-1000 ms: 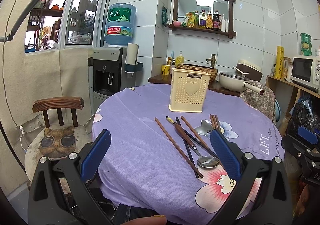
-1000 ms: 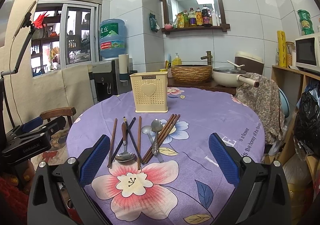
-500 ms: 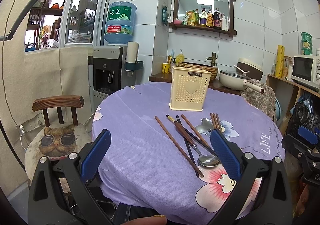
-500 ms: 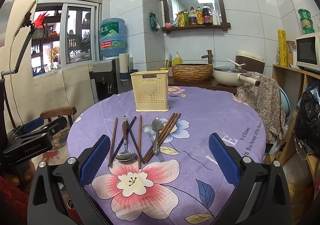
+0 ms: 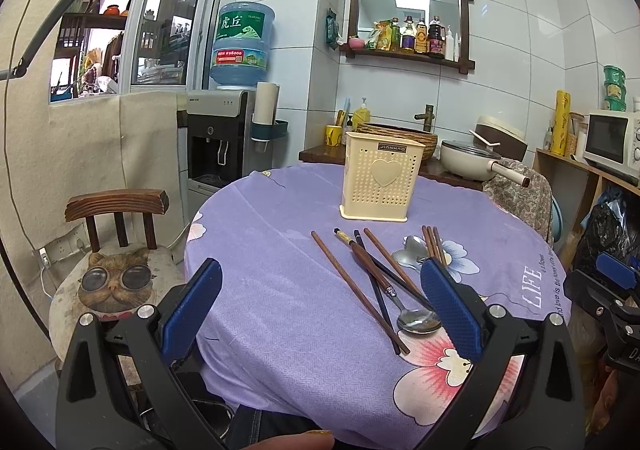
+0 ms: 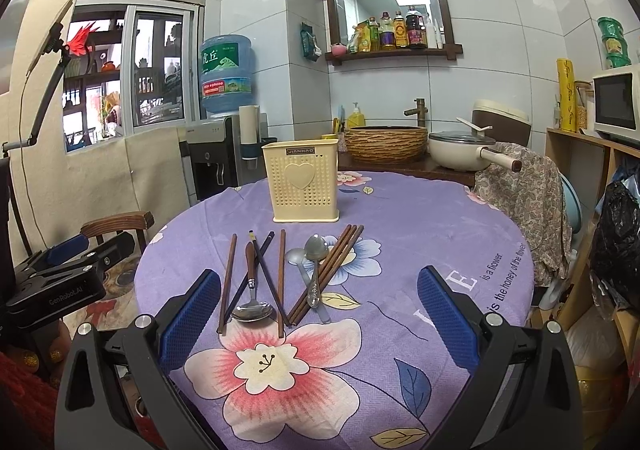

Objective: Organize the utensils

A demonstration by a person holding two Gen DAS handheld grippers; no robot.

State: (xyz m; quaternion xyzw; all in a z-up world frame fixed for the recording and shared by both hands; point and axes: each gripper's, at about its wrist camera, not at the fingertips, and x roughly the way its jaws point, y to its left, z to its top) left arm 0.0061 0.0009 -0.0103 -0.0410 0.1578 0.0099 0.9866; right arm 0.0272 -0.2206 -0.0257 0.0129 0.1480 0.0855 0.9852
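We are holding both the left hand-held gripper (image 5: 320, 310) and right hand-held gripper (image 6: 318, 314) wide and empty above the desk (image 6: 420, 217); utensils (image 6: 280, 274) are lying before the holder (image 6: 302, 181).

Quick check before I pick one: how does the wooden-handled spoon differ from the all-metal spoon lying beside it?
The wooden-handled spoon has a brown handle; the all-metal spoon is steel with an ornate handle. The wooden-handled spoon's bowl points toward the grippers, the all-metal spoon's toward the cream holder. The first lies among loose chopsticks, the second beside a bundled set. Both lie flat on the purple tablecloth, untouched.
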